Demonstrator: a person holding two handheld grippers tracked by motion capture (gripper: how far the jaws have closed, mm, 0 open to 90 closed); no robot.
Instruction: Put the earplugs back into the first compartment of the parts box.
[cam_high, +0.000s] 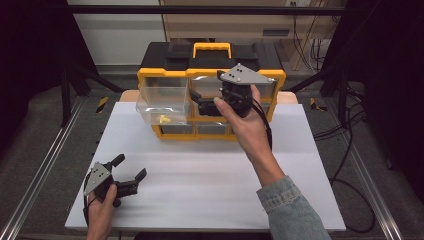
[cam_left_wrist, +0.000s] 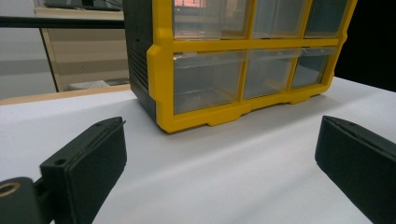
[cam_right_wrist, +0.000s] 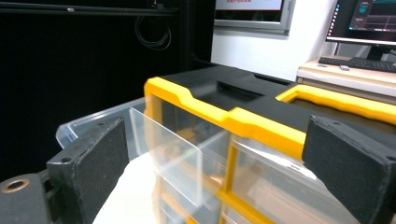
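Two grippers: one in each hand, both with jaws apart
Organizer (cam_high: 210, 55): yellow-and-black drawer box with a yellow handle, at far edge of white board (cam_high: 210, 200)
Drawer (cam_high: 162, 102): clear, pulled out of organizer's top-left slot, juts toward the person, hangs over the board
Yellow piece (cam_high: 163, 119): small, lies on drawer floor near its front wall
Right gripper (cam_high: 196, 100): held up in front of organizer's top row, just right of the drawer, jaws point left toward it
Right jaws: spread wide, nothing between the pads
Right gripper view: drawer (cam_right_wrist: 140, 140) open below and ahead between the jaws, its clear walls not touched by either pad; organizer top (cam_right_wrist: 224, 88) beyond
Drawer vs right gripper: just beside, apart, no contact
Left gripper (cam_high: 131, 169): low at near-left of board, well apart from drawer and organizer
Left jaws: wide apart, empty
Left gripper view: organizer's front (cam_left_wrist: 243, 74) ahead, closed drawers in lower row, bare board between jaws
Hands: left hand (cam_high: 100, 200) at bottom edge; right hand (cam_high: 245, 117) wraps its gripper, denim sleeve (cam_high: 290, 205) behind
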